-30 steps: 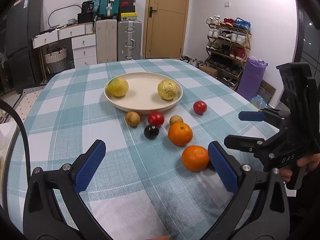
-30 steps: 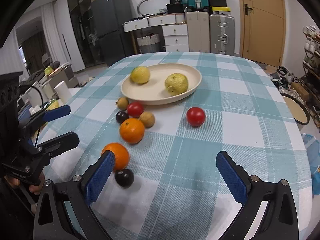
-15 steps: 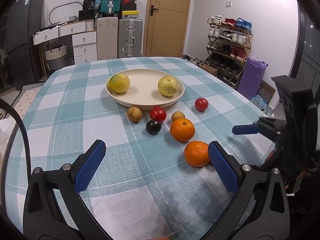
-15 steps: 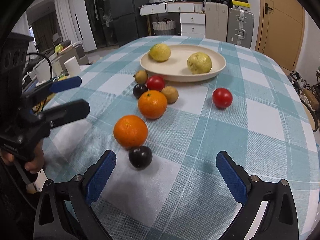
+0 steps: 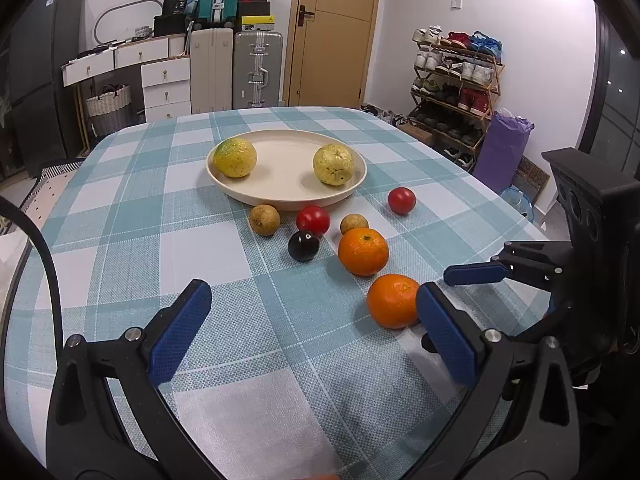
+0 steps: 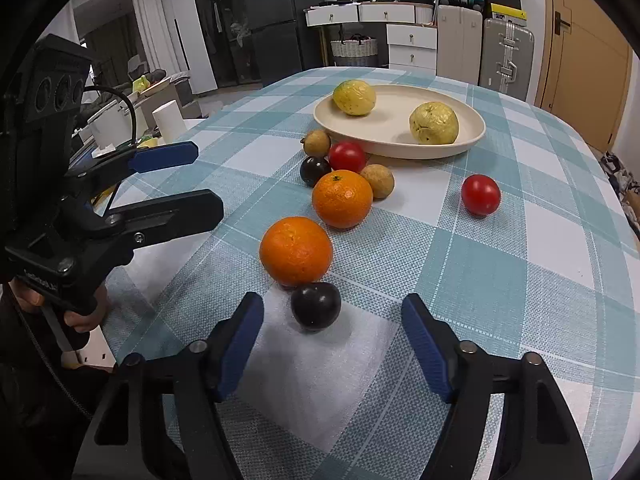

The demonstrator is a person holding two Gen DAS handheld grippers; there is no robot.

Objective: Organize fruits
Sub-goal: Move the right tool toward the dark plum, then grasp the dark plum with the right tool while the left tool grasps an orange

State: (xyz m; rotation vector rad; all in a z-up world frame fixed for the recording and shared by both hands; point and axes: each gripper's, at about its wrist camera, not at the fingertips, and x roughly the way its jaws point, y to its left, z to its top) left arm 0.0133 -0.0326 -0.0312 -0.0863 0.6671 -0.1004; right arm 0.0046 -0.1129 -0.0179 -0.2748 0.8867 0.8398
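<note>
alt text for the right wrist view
The open right gripper frames a dark plum on a checked tablecloth, an orange just behind it. Farther back, more fruit surrounds a cream plate.

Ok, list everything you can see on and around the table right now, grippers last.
plate: 1, cream, far end of table
yellow fruits: 2, on the plate
oranges: 2, orange, on the cloth, nearest grippers
tomatoes: 2, red, on the cloth
brown fruits: 2, beside the plate
dark fruits: 2, near-black; one before the right gripper
tablecloth: 1, teal-white check
left gripper: open
right gripper: open
</note>
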